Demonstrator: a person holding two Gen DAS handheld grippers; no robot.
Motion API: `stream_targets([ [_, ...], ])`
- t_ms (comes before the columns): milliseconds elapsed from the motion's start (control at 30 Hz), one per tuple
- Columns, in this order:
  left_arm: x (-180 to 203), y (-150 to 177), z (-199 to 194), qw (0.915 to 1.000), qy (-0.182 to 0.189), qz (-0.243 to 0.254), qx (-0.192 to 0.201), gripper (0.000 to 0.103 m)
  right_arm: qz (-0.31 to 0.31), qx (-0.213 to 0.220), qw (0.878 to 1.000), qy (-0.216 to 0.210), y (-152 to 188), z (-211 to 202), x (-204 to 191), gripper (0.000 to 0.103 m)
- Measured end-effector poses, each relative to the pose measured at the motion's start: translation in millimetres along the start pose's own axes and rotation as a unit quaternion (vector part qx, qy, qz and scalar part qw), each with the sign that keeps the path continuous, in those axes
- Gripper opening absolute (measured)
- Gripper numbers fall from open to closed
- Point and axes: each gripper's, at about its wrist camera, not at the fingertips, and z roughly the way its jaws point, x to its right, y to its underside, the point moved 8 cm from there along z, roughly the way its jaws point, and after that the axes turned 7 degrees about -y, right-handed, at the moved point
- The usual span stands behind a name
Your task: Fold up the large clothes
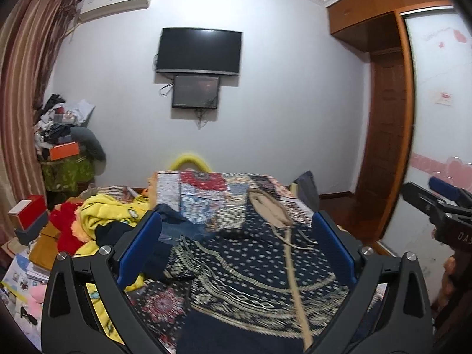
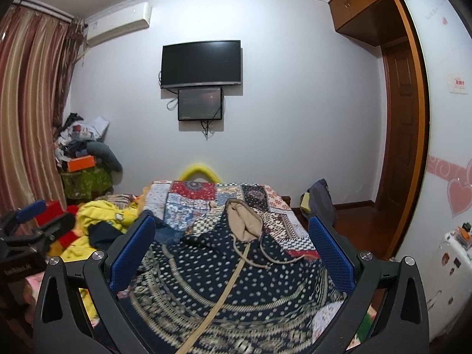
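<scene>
Hooded garment (image 2: 236, 277): navy, white-dotted, beige-lined hood, spread on bed (image 2: 283, 224) over patchwork quilt; lower hem cut off by frame. Left gripper (image 1: 236, 236): fingers wide apart, empty, above the garment. Right gripper (image 2: 231, 242): same, empty. Lettering on gripper bodies partial, blurred, unreadable. Yellow clothing (image 1: 109, 209) alongside, half-hidden.

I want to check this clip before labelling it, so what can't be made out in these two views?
- Hooded garment: its near hem is cut off by the bottom edge in both views.
- Its sleeves: not distinguishable; left wrist view motion-blurred.
- Small screen: picture too dim to read.
- Corner pile: items too small to identify.
</scene>
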Motion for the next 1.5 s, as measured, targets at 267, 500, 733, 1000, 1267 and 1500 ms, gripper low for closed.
stream_targets([
  [267, -52, 6, 93, 0.9982, -0.037, -0.013, -0.044, 0.102, -0.013, -0.060, 0.998, 0.013, 17, 91, 18, 0.103],
  [500, -109, 43, 183, 0.9902, -0.034, -0.036, -0.131, 0.102, -0.025, -0.139, 0.990, 0.020, 47, 174, 34, 0.103],
  [733, -172, 117, 259, 0.9669, -0.050, -0.044, -0.246, 0.102, -0.006, -0.230, 0.973, -0.019, 92, 241, 35, 0.103],
  [1000, -230, 195, 305, 0.9258, -0.039, -0.156, -0.342, 0.098, 0.026, -0.302, 0.952, -0.050, 141, 286, 33, 0.101],
  [1267, -260, 230, 336, 0.8958, -0.032, -0.221, -0.385, 0.076, 0.044, -0.342, 0.937, -0.057, 172, 301, 35, 0.101],
  [1500, -274, 228, 362, 0.9095, -0.118, -0.133, -0.376, 0.032, 0.041, -0.355, 0.932, -0.057, 179, 300, 37, 0.101],
])
